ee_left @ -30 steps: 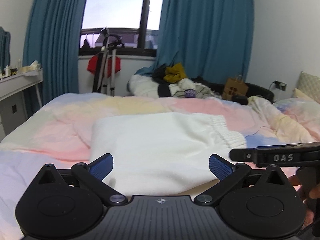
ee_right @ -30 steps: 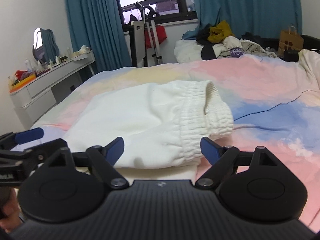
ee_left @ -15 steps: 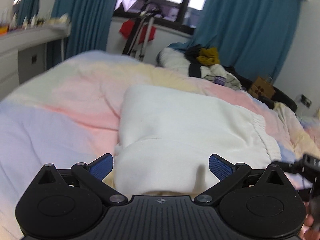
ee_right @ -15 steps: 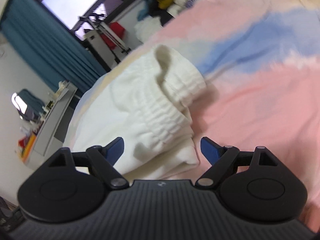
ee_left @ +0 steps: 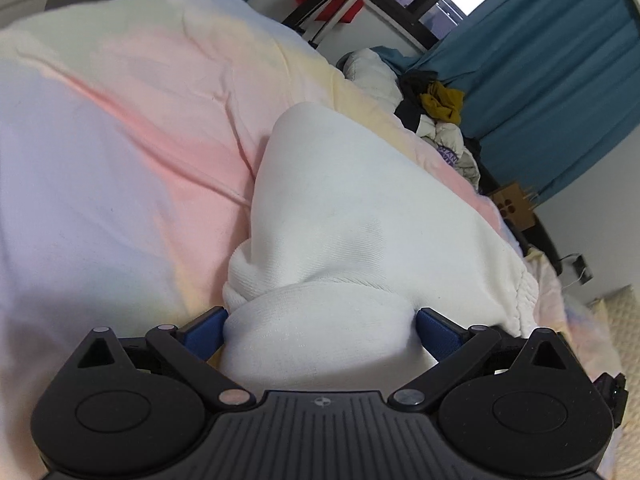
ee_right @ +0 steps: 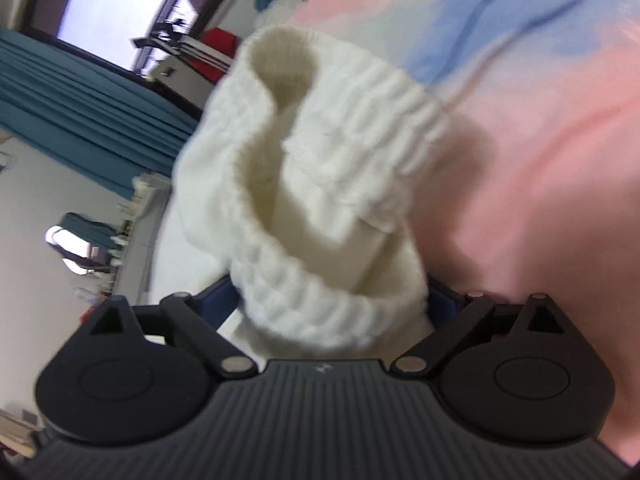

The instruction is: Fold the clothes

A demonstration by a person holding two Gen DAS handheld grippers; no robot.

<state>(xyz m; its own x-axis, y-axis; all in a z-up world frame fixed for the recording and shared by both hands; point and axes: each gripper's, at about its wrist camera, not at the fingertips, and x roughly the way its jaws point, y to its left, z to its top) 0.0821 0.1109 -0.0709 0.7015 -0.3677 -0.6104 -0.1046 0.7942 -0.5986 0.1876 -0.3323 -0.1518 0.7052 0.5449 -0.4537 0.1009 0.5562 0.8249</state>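
Item one: a folded white knit garment with a ribbed elastic waistband [ee_left: 360,216], lying on a bed under a soft pastel duvet in pink, yellow and pale blue [ee_left: 120,128]. We record its near folded edge bunched between our two tools, and its ribbed waistband end [ee_right: 320,184] rising up close before the right camera.

Item two: the left gripper [ee_left: 322,330], black with blue pads. Its jaws stand wide, and a thick roll of the garment fills the gap from pad to pad. The cloth meets both pads, but we cannot tell whether they squeeze it or merely flank it.

Item three: the right gripper [ee_right: 334,300], of the same make. Its jaws are opening, with the waistband fold lying between them; the picture is blurred and the pads are largely hidden by cloth.

Item four, background: teal curtains [ee_left: 560,72] beside a window, a heap of mixed clothes [ee_left: 436,108] past the far end of the bed, and a brown paper bag [ee_left: 514,210] near the wall.
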